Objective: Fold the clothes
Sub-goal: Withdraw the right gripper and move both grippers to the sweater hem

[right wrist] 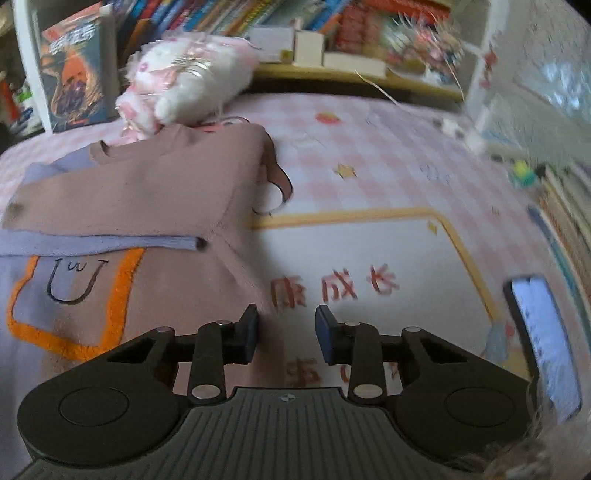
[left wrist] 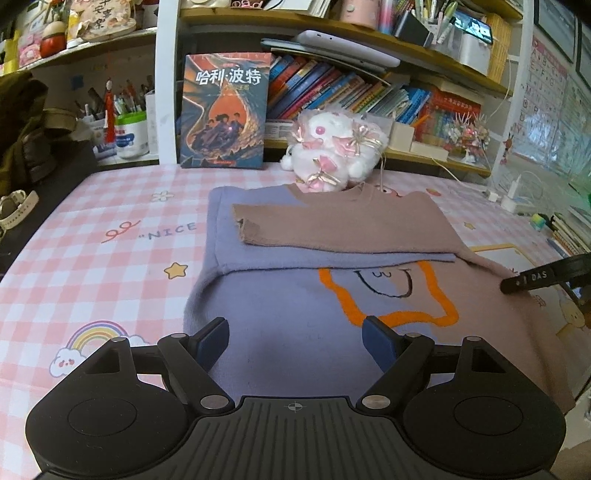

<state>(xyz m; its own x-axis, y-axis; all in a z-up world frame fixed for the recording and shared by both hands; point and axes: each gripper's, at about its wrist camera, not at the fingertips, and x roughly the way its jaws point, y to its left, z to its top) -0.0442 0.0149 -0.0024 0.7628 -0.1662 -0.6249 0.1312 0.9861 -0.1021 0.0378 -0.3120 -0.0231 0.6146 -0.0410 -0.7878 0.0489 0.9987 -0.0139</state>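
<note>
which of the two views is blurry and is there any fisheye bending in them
Right wrist view: motion-smeared, worst at the shelf books and the right edge; the sweater stays fairly readable. Left wrist view: sharp, the book cover legible. Both bend straight lines: the shelf board bows and the tabletop curves away.

Left claw: matte black ribbed body, round side discs, silver pivot screws, blue pads; right claw looks identical.
</note>
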